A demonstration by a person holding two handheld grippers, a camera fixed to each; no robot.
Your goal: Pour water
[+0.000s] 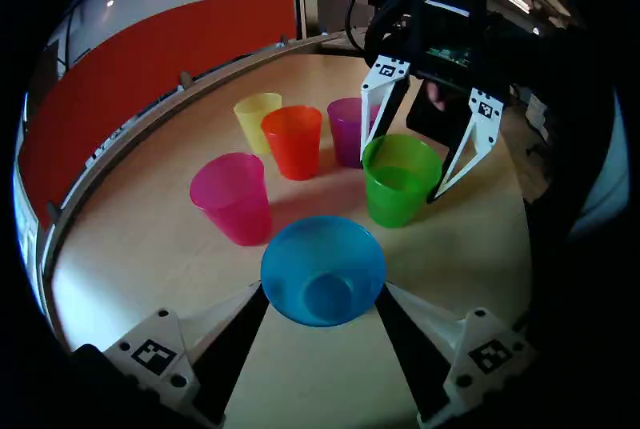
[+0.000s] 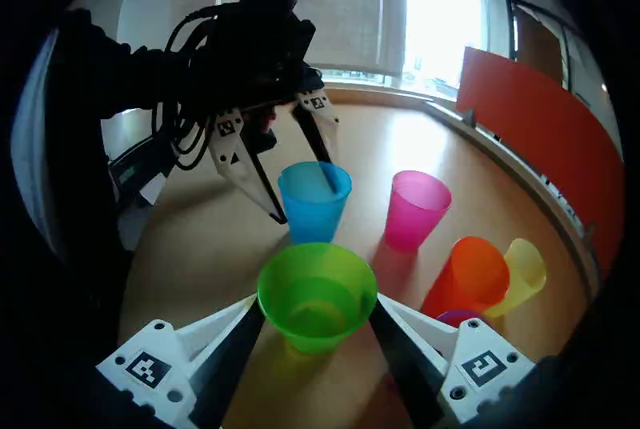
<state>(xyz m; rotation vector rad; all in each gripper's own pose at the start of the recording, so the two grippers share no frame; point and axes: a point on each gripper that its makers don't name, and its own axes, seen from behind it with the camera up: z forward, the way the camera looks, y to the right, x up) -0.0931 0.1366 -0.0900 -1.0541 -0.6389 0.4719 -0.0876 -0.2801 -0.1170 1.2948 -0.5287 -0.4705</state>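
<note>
The right gripper point(image 2: 317, 301) clasps the part-filled green cup point(image 2: 317, 289) on the table point(image 1: 448, 269). The left gripper point(image 1: 322, 289) clasps the empty blue cup point(image 1: 323, 269) near it. Risk: excess squeeze buckles the thin wall, or a fast tilt overshoots the blue rim and spills.

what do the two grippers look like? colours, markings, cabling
Left gripper and right gripper match: white tapered fingers with black inner faces, a square black-and-white marker on each finger. Each body is black, with looping black cables; dark sleeve behind the left.
</note>
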